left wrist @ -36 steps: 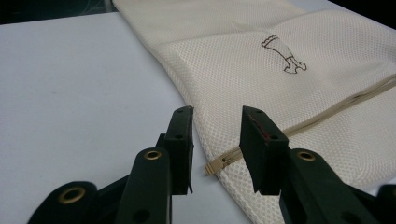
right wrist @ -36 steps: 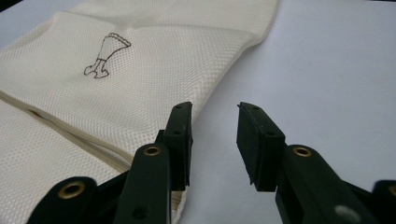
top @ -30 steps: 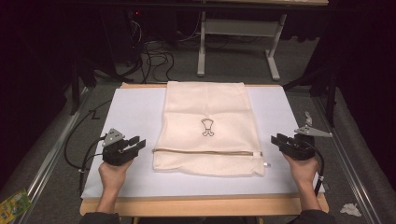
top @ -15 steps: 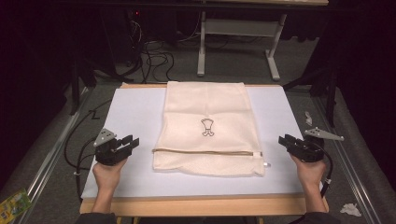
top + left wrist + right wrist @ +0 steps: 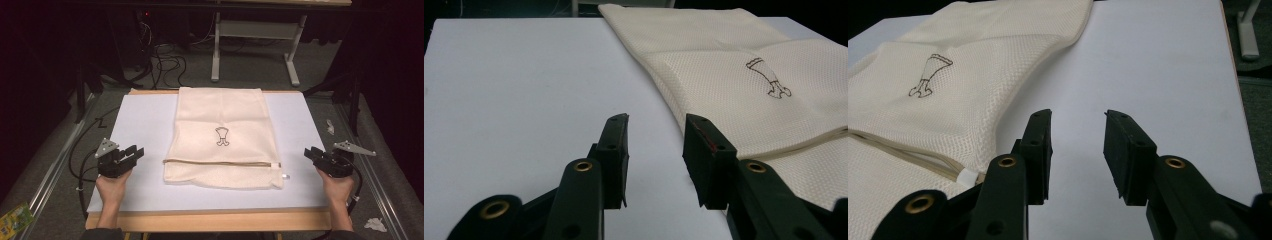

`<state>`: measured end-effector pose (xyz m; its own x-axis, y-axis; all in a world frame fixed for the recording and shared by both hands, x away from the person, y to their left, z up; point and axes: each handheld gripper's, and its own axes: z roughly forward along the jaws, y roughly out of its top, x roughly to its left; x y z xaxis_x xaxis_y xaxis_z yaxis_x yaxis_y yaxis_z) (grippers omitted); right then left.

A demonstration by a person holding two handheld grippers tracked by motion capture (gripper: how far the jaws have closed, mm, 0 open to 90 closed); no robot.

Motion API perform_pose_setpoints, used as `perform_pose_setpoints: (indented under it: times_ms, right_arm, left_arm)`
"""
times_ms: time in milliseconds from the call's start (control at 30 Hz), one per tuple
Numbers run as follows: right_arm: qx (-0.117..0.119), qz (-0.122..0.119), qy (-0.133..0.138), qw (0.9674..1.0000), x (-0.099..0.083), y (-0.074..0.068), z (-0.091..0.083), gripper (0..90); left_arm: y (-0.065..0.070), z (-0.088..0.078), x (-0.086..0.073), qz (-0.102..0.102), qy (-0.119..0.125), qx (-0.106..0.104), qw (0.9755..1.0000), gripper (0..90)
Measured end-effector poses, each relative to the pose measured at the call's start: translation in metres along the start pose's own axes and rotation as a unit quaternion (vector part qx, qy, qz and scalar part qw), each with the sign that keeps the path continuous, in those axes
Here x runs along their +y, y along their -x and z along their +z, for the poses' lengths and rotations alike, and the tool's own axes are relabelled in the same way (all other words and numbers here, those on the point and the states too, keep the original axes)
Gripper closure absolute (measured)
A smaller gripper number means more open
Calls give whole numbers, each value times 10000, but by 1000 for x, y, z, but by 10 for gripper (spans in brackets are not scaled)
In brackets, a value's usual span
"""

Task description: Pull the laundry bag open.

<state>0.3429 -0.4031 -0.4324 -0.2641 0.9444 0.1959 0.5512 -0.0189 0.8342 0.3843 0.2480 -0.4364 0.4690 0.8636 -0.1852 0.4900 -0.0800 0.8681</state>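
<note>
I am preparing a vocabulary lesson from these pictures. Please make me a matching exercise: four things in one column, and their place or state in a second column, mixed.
Things:
1. mesh laundry bag
2. left tongs
3. right tongs
4. zipper

Descriptions:
a. open, at the table's right edge
b. cream, flat at the centre
c. runs across the bag's near end
d. open, left of the bag

Pairs: 1-b, 2-d, 3-a, 4-c
</note>
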Motion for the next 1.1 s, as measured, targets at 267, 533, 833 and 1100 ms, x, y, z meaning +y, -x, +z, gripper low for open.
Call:
perform_pose_setpoints:
  times_ms: [267,533,833,1100]
  right_arm:
    - [-40,86,-12,10000,-6,5,1,640]
    - [-77,214,-66,9997,-13,10,6,636]
    - [-101,235,-127,9996,-17,12,13,634]
    - [-150,238,-174,9995,-20,13,18,621]
  left_arm:
    - [-6,1,-4,-99,3,119,9999,611]
    - [-10,6,-8,-185,-34,189,9996,604]
    - [-12,11,-10,-201,-84,260,9994,594]
    - [-13,18,-14,-228,-140,328,9991,579]
